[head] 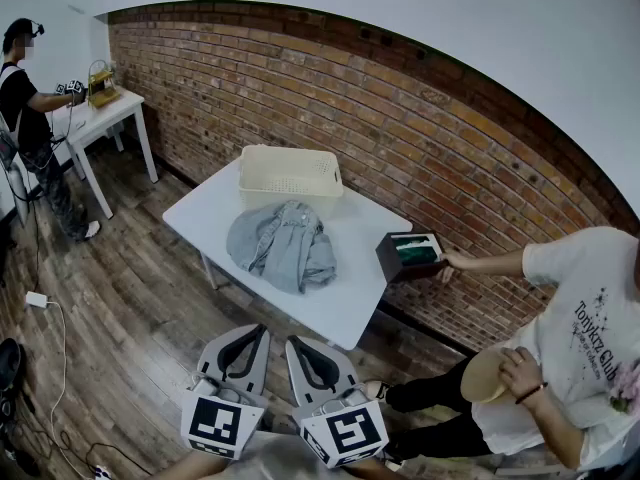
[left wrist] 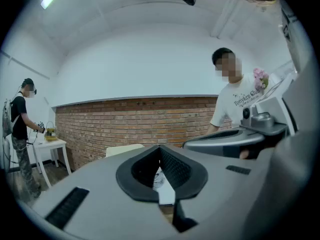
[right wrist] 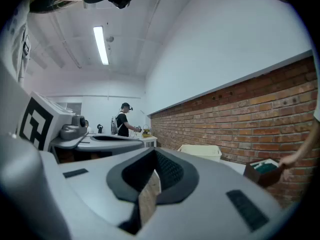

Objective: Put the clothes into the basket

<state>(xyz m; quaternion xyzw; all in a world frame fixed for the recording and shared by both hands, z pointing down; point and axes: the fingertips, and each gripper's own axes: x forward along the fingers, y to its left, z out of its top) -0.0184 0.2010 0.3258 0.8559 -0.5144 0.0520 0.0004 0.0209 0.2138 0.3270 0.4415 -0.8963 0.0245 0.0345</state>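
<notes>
Hovering before the table (head: 200,215), left gripper (head: 257,331) and right gripper (head: 297,342) closed (both empty); clothes (head: 283,245) beside basket (head: 289,150).

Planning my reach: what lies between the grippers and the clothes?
Head view: only floor and a bare strip of table lie between the left gripper, right gripper and the clothes.

Bright ceiling tube (right wrist: 101,45); heavy fisheye warp; dark corners.

Two white tables: a large table (head: 355,278) at centre, a small table (head: 115,108) at ten o'clock. One basket (head: 290,173), one clothes heap (head: 282,246), one dark box (head: 410,253). Two onlookers, person at nine o'clock (head: 25,98) and person at four o'clock (head: 580,338); two grippers at six, left gripper (head: 258,333) and right gripper (head: 297,346).
</notes>
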